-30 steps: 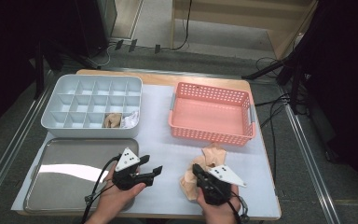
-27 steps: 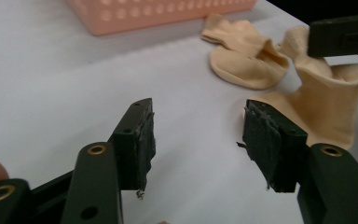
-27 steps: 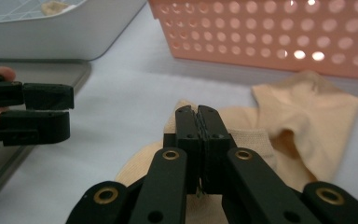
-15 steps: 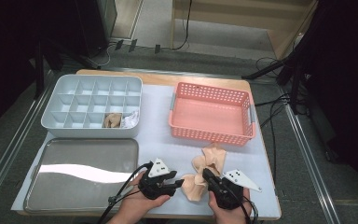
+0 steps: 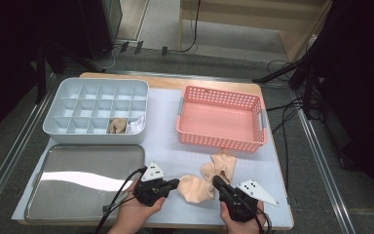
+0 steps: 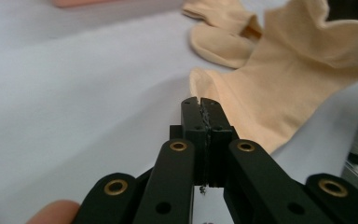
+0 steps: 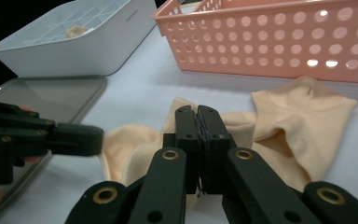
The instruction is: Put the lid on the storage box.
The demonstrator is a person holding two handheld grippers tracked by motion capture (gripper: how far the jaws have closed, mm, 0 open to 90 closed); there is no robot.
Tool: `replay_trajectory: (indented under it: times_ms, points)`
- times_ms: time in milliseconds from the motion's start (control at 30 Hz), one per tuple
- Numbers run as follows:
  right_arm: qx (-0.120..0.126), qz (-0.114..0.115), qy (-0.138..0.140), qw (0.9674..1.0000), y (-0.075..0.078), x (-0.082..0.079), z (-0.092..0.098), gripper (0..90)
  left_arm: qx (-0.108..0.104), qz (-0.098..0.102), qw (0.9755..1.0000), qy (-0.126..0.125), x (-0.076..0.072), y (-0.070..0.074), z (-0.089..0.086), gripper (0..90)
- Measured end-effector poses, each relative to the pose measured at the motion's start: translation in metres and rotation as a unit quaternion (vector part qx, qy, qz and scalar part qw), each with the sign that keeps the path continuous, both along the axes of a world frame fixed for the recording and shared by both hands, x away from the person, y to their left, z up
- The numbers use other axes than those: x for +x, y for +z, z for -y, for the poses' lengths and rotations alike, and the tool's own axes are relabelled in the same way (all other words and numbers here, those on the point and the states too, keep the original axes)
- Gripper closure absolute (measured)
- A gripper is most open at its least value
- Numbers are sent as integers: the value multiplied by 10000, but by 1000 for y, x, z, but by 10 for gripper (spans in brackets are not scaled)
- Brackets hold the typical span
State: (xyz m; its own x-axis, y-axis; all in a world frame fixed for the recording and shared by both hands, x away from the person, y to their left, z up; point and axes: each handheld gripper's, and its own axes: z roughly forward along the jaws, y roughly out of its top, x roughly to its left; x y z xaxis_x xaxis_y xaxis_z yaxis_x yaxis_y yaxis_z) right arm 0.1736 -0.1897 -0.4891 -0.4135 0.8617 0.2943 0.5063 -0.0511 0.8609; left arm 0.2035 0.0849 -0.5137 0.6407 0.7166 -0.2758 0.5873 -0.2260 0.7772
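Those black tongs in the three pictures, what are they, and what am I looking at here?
They are hand-held grippers: a person works one in each hand, the left gripper and the right gripper. One camera looks down from above; the other two ride on the grippers and look along their black jaws. On the table lie a steel tray, a grey divided box with small items in two compartments, an empty pink basket and a beige sock. Both grippers' jaws are shut at the sock's edges; the left one's have just been closing.

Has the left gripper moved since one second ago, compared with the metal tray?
Yes. The left gripper has shifted right, from over the metal tray's right edge onto the white mat toward the beige sock, and its jaws have just closed, apparently on the sock's edge.
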Motion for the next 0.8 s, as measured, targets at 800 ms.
replay_trajectory:
  times_ms: [800]
  points:
    - [-912, -821, -438, 9915, -35, -1, 0, 648, 256, -373, 9989, 128, 5, -10, -20, 883]
